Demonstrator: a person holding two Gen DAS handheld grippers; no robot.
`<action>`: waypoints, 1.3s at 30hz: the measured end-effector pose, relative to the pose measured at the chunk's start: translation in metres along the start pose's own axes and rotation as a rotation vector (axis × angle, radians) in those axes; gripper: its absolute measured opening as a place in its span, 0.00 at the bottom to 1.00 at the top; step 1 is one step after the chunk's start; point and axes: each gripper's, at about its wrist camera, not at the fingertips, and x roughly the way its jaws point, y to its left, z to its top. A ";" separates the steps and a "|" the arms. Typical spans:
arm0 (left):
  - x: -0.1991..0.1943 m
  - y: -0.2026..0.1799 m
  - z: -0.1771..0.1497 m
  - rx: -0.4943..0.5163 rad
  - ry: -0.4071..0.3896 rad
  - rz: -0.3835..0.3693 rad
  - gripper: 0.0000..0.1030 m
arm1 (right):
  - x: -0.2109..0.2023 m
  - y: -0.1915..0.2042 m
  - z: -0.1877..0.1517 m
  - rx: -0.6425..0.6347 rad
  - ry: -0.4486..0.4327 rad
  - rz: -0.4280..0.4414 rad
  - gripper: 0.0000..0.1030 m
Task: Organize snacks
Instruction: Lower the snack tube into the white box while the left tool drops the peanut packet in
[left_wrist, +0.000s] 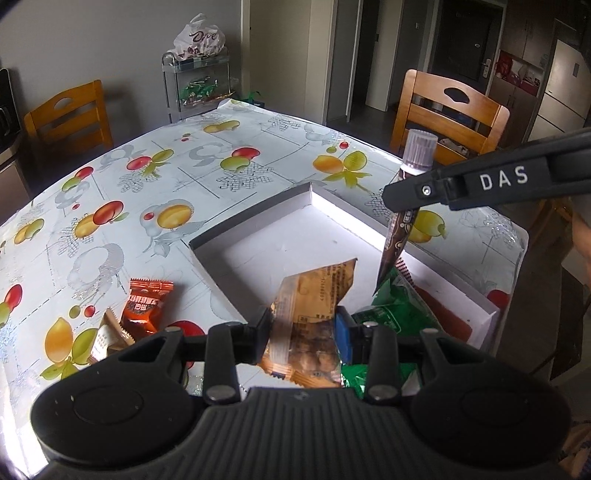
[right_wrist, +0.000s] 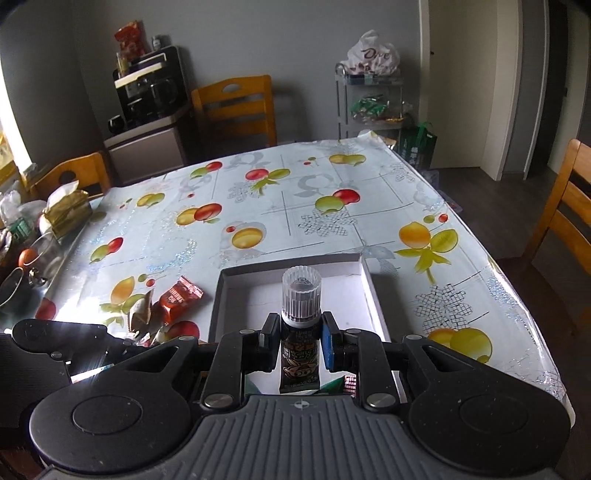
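My left gripper (left_wrist: 303, 332) is shut on a tan snack packet (left_wrist: 310, 317), held over the near corner of a shallow white box (left_wrist: 258, 221). A green packet (left_wrist: 391, 310) lies in the box just to its right. My right gripper (right_wrist: 299, 341) is shut on a dark brown tube (right_wrist: 298, 365) with a clear ribbed cap (right_wrist: 301, 291), upright above the white box (right_wrist: 369, 295). In the left wrist view the right gripper's finger (left_wrist: 480, 184) reaches in from the right with the tube (left_wrist: 397, 236) hanging over the box. An orange candy packet (left_wrist: 146, 306) and a beige wrapper (left_wrist: 110, 332) lie on the table left of the box.
The table wears a fruit-print cloth (right_wrist: 258, 206). Wooden chairs (left_wrist: 447, 114) stand around it. A wire rack (right_wrist: 369, 99) with a plastic bag on top is at the far wall. Clutter and a tissue pack (right_wrist: 66, 206) crowd the table's left edge. A red packet (left_wrist: 450, 314) lies in the box.
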 end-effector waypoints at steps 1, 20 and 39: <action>0.001 0.000 0.001 -0.001 0.000 -0.001 0.33 | 0.001 0.000 0.001 0.000 0.000 -0.003 0.23; 0.023 0.004 0.014 -0.014 0.018 -0.006 0.33 | 0.023 -0.008 0.004 -0.010 0.039 -0.008 0.24; 0.074 0.008 0.023 -0.061 0.090 -0.002 0.33 | 0.076 -0.013 0.013 -0.067 0.127 0.036 0.24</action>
